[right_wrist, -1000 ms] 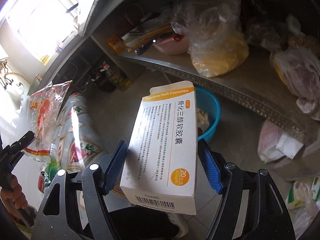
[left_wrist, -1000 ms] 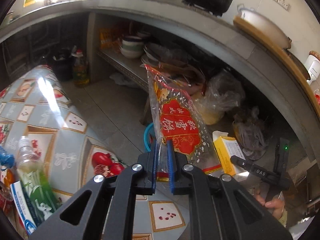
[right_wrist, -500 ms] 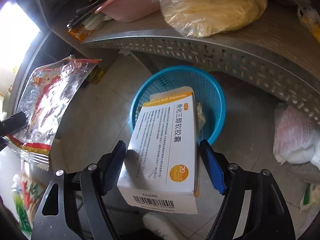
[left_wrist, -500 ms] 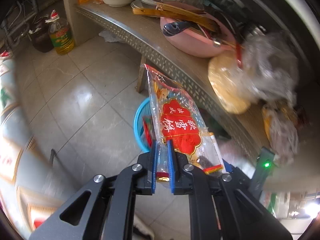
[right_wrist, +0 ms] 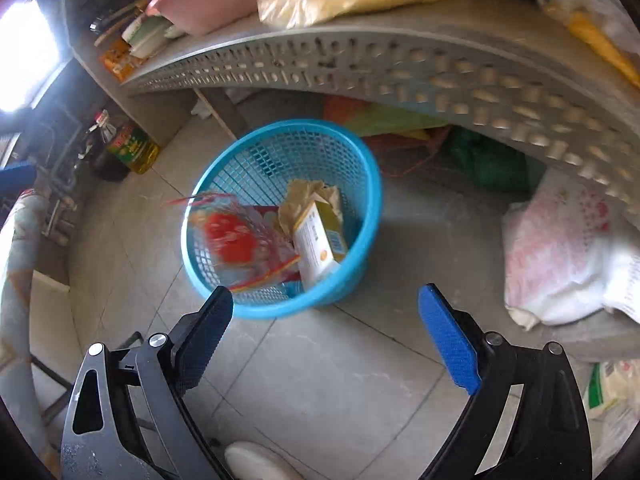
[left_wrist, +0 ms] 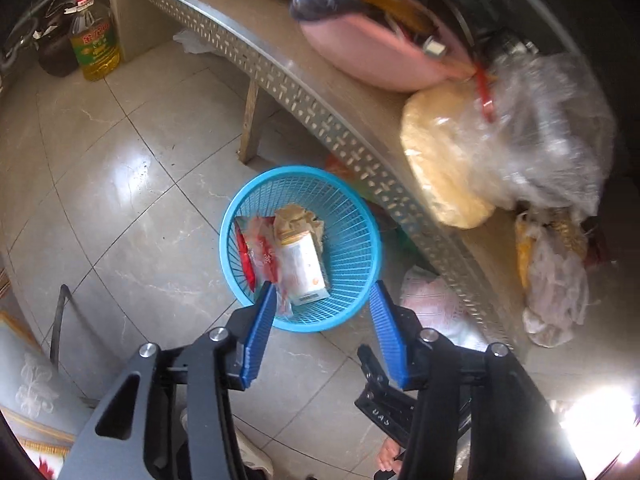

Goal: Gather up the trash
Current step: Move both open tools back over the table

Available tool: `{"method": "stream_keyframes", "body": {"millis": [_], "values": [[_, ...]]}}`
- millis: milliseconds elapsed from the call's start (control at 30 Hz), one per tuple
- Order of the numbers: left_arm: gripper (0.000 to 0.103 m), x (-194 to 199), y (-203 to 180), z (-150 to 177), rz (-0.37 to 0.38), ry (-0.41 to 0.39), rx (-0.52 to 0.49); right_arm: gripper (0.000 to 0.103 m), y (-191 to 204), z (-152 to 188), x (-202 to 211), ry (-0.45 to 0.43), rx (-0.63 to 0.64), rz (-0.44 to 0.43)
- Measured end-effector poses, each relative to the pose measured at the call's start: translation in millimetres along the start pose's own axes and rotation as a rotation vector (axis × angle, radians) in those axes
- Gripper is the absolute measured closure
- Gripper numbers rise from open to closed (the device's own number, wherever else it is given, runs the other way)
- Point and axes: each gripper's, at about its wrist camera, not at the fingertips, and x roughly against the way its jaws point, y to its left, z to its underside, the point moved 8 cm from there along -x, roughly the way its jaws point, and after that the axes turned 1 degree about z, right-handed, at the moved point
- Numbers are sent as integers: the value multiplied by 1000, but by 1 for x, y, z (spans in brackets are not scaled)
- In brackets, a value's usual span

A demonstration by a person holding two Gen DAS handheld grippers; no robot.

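A blue mesh basket [left_wrist: 352, 216] [right_wrist: 280, 148] stands on the tiled floor under a metal shelf. Inside lie a white and orange medicine box [left_wrist: 302, 264] [right_wrist: 318, 244], a red snack wrapper [left_wrist: 260, 252] [right_wrist: 236, 240] and crumpled brown paper [left_wrist: 296, 216]. In the right wrist view the wrapper is blurred at the basket's near rim. My left gripper [left_wrist: 322, 308] is open and empty just above the basket's near rim. My right gripper [right_wrist: 324, 312] is open and empty above the floor in front of the basket.
A perforated metal shelf [left_wrist: 280, 76] [right_wrist: 400, 64] overhangs the basket, loaded with a pink basin [left_wrist: 372, 52] and plastic bags [left_wrist: 520, 136]. An oil bottle [left_wrist: 94, 44] stands on the floor at left. A white bag [right_wrist: 568, 256] lies right of the basket. A tablecloth edge [left_wrist: 28, 364] is at lower left.
Both grippers opened over the basket. The snack wrapper left my left gripper and the medicine box left my right gripper; both are now in the basket.
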Motion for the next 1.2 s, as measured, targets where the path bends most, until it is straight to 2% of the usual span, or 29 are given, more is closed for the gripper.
{"method": "stream_keyframes", "body": {"millis": [267, 433, 567, 733, 900, 1067, 1200], "values": [[45, 101, -21, 21, 41, -141, -55, 13, 2, 0, 43, -100, 86, -3], [31, 180, -11, 66, 0, -249, -120, 16, 5, 2, 54, -105, 101, -10], [25, 236, 17, 113, -57, -372, -123, 19, 14, 12, 78, -115, 149, -20], [20, 286, 57, 177, -109, -495, -55, 22, 32, 19, 108, -139, 240, -27], [18, 322, 99, 236, -143, -589, 63, 21, 59, 12, 165, -214, 330, -59], [17, 347, 132, 281, -178, -656, 177, 12, 96, 6, 229, -279, 399, -135], [15, 363, 153, 312, -204, -705, 246, 8, 133, 14, 266, -284, 465, -209]]}}
